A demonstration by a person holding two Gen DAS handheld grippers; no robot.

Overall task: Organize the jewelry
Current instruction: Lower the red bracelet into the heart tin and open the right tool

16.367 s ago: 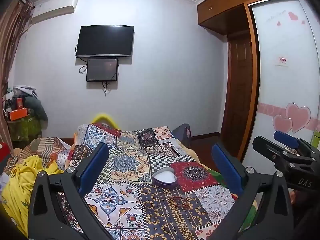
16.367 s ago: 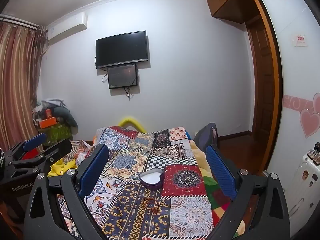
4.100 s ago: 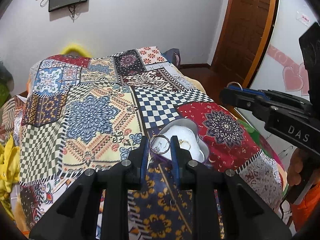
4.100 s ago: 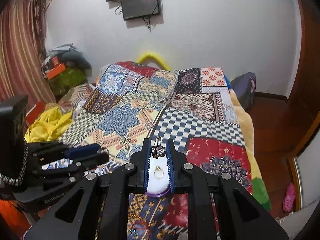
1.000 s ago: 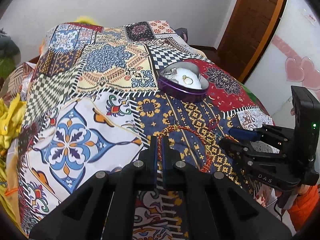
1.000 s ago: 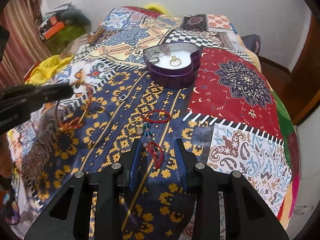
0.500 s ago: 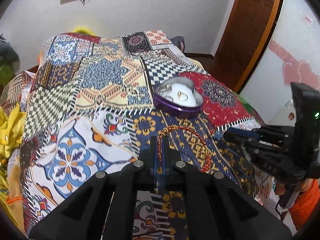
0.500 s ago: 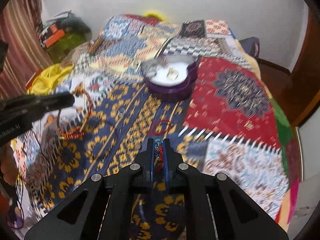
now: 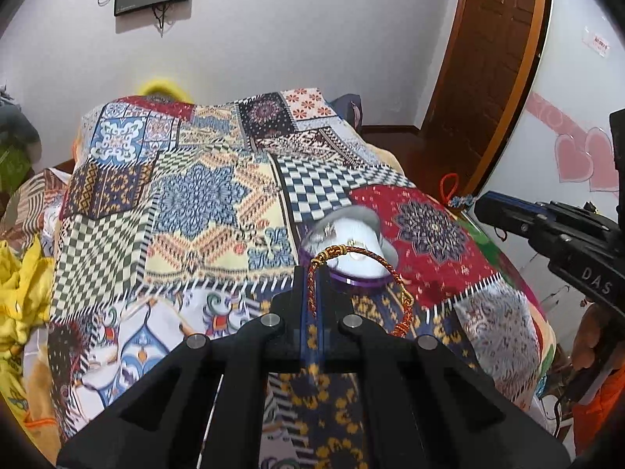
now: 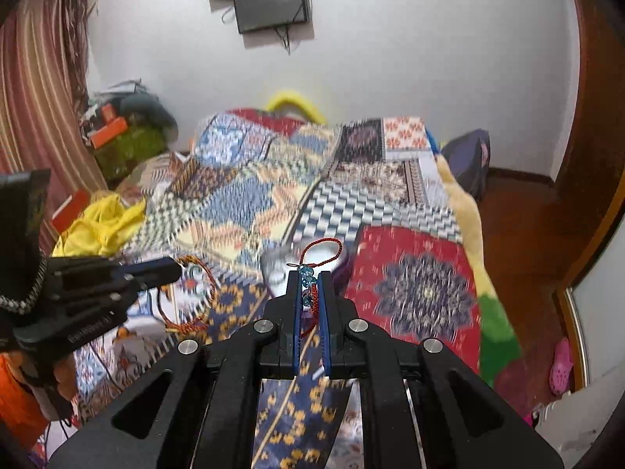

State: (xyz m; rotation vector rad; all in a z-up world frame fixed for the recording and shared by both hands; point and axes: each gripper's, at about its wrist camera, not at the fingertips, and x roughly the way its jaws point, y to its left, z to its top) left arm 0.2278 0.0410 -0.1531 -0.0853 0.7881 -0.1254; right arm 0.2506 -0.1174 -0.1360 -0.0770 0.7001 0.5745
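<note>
Patchwork quilt (image 9: 195,203) covers the bed, and both grippers are loaded above it. Left gripper (image 9: 314,273) is pinched tight on a red-and-gold bracelet (image 9: 394,273), whose loop hangs out right, across the near rim of the heart box (image 9: 363,281). Right gripper (image 10: 310,279) is clamped on a red cord charm (image 10: 322,250) with blue beads, its loop poking out past the tips toward the box, blurred here. Box sits mid-bed on the red patch's left edge, with a ring or two already on its white lining. Best play, I'd say: bring one piece over the white lining at a time, go low before letting go, and keep the trailing loop inside the rim so nothing drapes out.
</note>
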